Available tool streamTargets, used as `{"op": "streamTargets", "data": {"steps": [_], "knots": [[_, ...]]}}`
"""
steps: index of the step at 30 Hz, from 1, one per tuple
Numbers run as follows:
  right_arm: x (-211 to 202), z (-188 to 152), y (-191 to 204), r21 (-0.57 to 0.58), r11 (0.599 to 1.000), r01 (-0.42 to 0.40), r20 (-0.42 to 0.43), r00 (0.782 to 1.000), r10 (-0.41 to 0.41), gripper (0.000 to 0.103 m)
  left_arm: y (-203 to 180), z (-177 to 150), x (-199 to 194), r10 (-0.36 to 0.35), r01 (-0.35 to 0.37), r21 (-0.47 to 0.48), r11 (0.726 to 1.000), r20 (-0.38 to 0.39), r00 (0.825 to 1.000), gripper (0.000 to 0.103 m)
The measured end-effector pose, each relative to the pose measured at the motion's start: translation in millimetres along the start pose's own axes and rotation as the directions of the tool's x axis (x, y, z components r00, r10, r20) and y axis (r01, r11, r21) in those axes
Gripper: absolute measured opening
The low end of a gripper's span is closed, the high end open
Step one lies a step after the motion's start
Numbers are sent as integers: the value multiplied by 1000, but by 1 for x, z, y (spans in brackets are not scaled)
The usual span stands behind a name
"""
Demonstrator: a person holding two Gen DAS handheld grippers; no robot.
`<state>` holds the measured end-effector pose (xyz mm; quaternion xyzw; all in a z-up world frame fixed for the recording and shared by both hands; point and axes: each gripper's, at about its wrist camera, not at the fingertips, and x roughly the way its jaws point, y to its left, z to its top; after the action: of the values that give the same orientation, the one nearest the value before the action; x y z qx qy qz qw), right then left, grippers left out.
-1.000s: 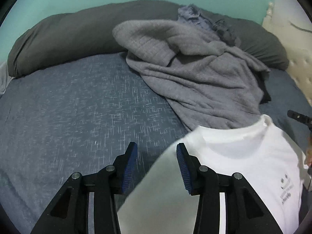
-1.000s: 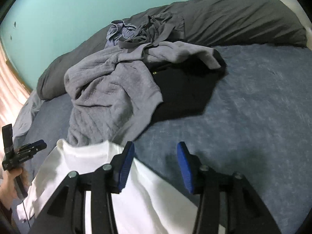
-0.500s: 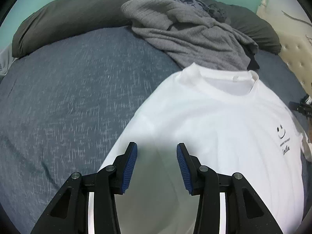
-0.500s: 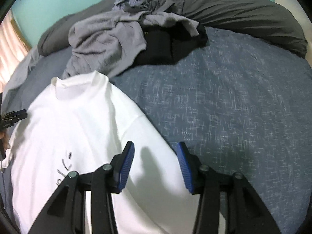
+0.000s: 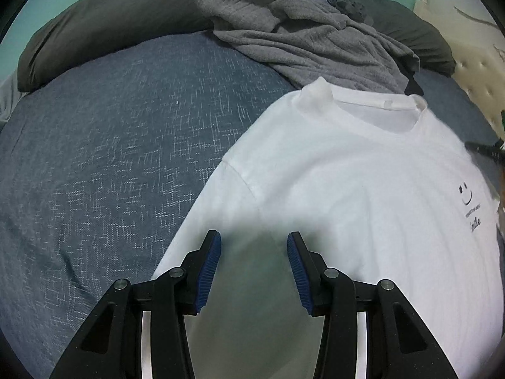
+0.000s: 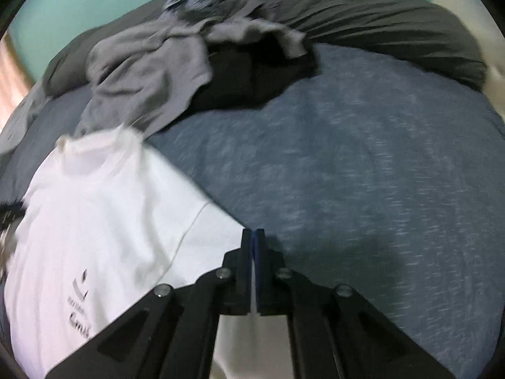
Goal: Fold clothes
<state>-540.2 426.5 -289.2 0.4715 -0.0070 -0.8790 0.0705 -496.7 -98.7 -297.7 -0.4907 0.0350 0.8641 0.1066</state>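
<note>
one white T-shirt (image 5: 363,189), one grey sweater (image 5: 303,38), two claws (image 5: 254,246)

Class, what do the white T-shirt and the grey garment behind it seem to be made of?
White T-shirt: smooth, matte, thin knit, probably cotton jersey; it lies flat with soft folds. Grey garment: thicker, textured, fleecy-looking knit, perhaps sweatshirt fabric; it bunches heavily.

White T-shirt (image 5: 363,189), black smiley print; grey sweater (image 5: 309,41); blue-flecked bedspread (image 5: 110,158); teal wall (image 6: 94,3).
</note>
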Motion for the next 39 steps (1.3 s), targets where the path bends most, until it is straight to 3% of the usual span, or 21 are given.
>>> {"op": "streamTargets", "data": {"steps": [6, 14, 20, 24, 27, 32, 33, 35, 39], "knots": [[6, 2, -2, 23, 998, 51, -2, 999, -51, 0, 0, -2, 2, 1, -1, -7, 1000, -3, 1000, 49], [5, 2, -11, 97, 995, 2, 11, 1000, -3, 1, 2, -2, 0, -8, 8, -13, 1000, -2, 1000, 50], [-13, 16, 5, 103, 990, -93, 123, 989, 80, 5, 6, 1, -2, -15, 16, -35, 999, 13, 1000, 50], [-4, 22, 34, 25, 993, -116, 78, 990, 113, 7, 8, 4, -3, -16, 17, -41, 999, 18, 1000, 50], [10, 21, 52, -34, 996, -85, 31, 996, 86, 7, 11, 5, -5, -13, 14, -36, 999, 20, 1000, 51], [18, 22, 50, 10, 999, -36, 41, 999, 35, 7, 19, 2, -4, -13, 14, -49, 999, 18, 1000, 52], [16, 24, 49, 25, 999, -41, 60, 997, 39, 8, 20, 1, -3, -14, 15, -50, 999, 19, 1000, 52], [14, 28, 49, 37, 998, -59, 86, 995, 55, 29, 22, 0, -1, -15, 16, -53, 998, 20, 1000, 52], [26, 37, 68, -38, 998, -56, 55, 997, 58, 32, 22, -2, 1, -14, 15, -51, 999, 25, 1000, 53]]}}
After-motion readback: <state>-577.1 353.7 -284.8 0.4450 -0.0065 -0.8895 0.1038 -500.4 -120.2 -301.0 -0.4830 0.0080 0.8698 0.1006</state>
